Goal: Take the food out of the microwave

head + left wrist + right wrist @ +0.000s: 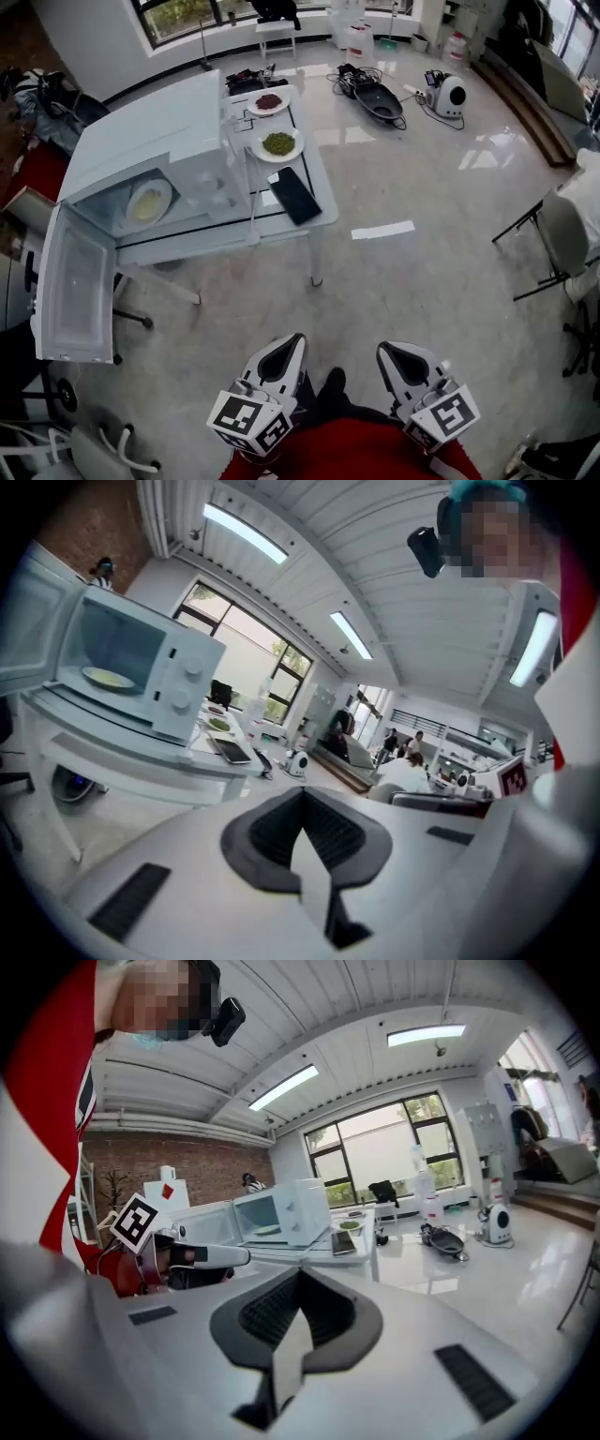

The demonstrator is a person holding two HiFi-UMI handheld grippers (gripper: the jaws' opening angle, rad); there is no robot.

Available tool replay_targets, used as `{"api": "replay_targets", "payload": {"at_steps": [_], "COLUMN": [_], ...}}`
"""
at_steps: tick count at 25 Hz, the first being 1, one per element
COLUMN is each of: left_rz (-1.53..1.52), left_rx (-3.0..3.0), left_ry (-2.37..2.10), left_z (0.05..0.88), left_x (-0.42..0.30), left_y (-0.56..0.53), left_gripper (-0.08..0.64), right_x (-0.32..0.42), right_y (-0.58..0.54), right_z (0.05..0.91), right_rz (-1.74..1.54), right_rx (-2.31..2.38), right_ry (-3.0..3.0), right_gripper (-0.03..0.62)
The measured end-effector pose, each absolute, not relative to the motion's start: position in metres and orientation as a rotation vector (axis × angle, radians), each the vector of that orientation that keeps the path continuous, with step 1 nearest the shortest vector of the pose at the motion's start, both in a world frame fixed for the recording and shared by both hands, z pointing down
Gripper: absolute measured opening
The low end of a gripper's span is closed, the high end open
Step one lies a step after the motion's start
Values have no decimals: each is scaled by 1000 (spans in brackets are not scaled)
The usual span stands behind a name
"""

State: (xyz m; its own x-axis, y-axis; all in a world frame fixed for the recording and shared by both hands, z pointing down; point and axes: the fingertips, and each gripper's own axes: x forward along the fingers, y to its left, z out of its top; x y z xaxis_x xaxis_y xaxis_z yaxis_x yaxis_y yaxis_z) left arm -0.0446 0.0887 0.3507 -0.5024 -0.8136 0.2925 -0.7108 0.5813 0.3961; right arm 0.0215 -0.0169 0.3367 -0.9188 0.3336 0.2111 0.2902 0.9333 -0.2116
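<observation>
The white microwave (155, 155) stands on the left end of a glass table (323, 211) with its door (73, 286) swung wide open. Inside lies a plate of pale yellow food (148, 202), also visible in the left gripper view (109, 678) and small in the right gripper view (267, 1231). My left gripper (294, 341) and right gripper (387, 350) are held low by my body, far from the table, over the floor. Both are shut with nothing between the jaws (302, 797) (300, 1277).
On the table beside the microwave sit a plate of green food (278, 143), a plate of red food (268, 101) and a black tablet (294, 195). Chairs stand at the left (94, 450) and right (562, 234). Cables and a black pan (380, 101) lie on the floor beyond.
</observation>
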Motion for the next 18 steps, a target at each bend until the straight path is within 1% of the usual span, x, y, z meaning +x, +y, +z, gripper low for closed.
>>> {"api": "replay_targets", "payload": {"at_steps": [8,18], "left_rz": [-440,-457], "left_rx": [863,685], "left_ry": [-2542,-2634], "left_z": [347,345], "left_x": [-111,-174], "left_y": [155,226], "left_gripper": [8,8], "right_x": [-60,-134], "right_y": [30,103], "right_z": [326,330], "right_rz": [243,221], "right_rx": [-824,-1046], "right_ry": [-2769,-2677], "right_gripper": [11,11]}}
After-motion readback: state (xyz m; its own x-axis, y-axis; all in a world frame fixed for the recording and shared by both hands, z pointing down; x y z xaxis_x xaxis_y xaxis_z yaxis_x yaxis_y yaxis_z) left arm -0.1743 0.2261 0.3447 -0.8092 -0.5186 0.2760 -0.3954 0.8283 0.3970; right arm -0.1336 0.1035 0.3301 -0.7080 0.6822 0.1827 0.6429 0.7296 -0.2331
